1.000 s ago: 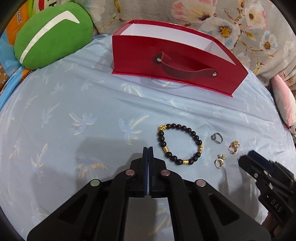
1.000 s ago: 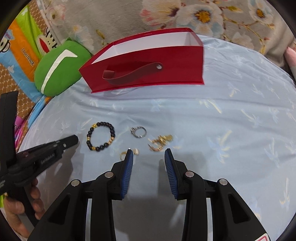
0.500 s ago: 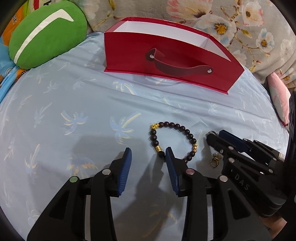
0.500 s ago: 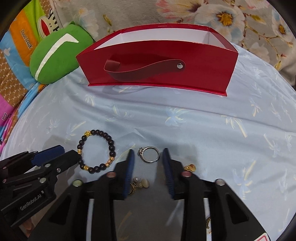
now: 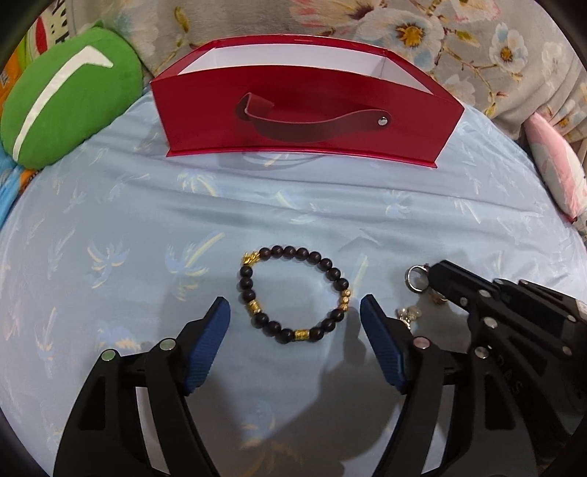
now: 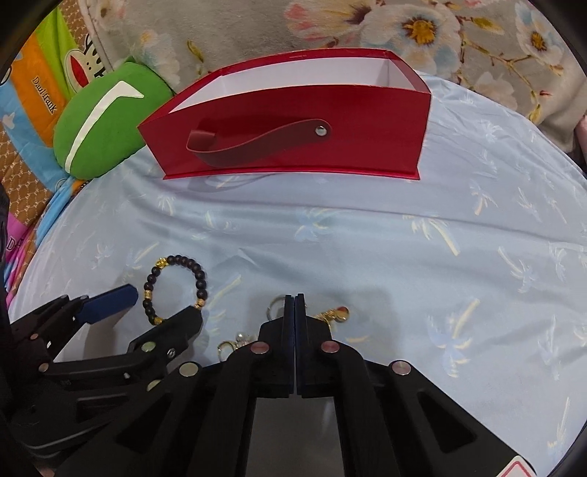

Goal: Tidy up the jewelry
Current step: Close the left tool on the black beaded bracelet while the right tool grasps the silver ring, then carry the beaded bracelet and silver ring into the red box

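Observation:
A bracelet of dark beads with gold ones [image 5: 245, 282] [image 6: 200, 282] lies flat on the pale blue sheet. My left gripper [image 5: 293, 304] [image 6: 165, 304] straddles it. Its jaws are opening, the blue pads [image 5: 209, 341] stand clear of the beads on both sides. My right gripper [image 6: 294, 299] [image 5: 436, 271] is shut, pinching the edge of a silver ring [image 5: 408, 280] [image 6: 273, 306] that sticks out at its tip. A gold earring [image 6: 337, 313] lies just right of it and a pearl earring [image 6: 240, 337] just left. The open red box [image 5: 293, 124] [image 6: 367, 121] stands behind.
A green cushion [image 5: 69, 106] [image 6: 106, 117] lies at the far left beside the box. A pink pillow [image 5: 554, 172] sits at the sheet's right edge. A floral blanket [image 5: 422, 29] runs along the back. Bare sheet lies between the jewelry and the box.
My left gripper went from shut to wide open and moved up to the bracelet, which now lies between its fingers. My right gripper closed around the silver ring.

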